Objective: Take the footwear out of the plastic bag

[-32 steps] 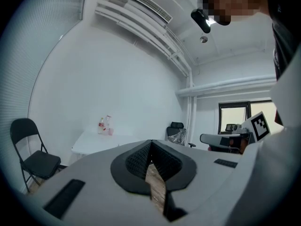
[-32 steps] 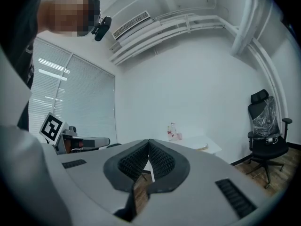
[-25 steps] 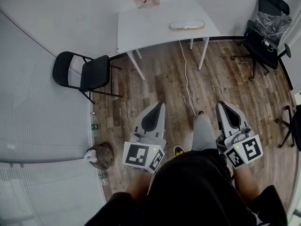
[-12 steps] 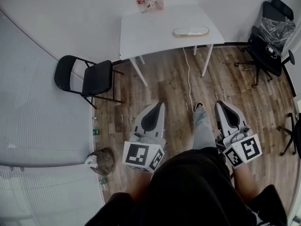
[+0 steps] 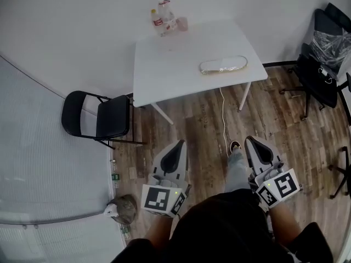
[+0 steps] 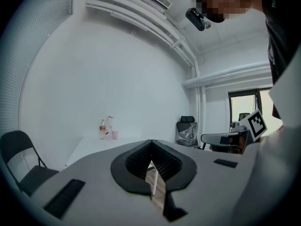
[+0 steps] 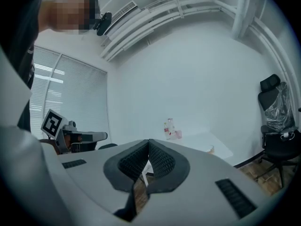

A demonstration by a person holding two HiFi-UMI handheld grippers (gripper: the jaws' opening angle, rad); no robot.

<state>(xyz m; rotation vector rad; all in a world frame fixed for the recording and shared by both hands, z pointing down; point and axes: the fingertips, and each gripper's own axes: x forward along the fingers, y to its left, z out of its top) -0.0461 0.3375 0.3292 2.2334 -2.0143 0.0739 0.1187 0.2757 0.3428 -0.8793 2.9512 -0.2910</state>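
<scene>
— Closer than a second ago, the white table point(image 5: 175, 73) sits lower in the head view. Grippers?
— Left gripper point(image 5: 176, 144) and right gripper point(image 5: 253, 140): two, jaws pressed together, holding nothing.
— Footwear?
— Inside one plastic bag point(image 5: 222, 66) near the table's right edge, well apart from both.

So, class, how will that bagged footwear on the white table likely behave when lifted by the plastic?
The plastic bag looks thin and glossy, so probably floppy and slippery. The footwear inside lies flat and slim on the table, so likely light; it may slide toward one end.
</scene>
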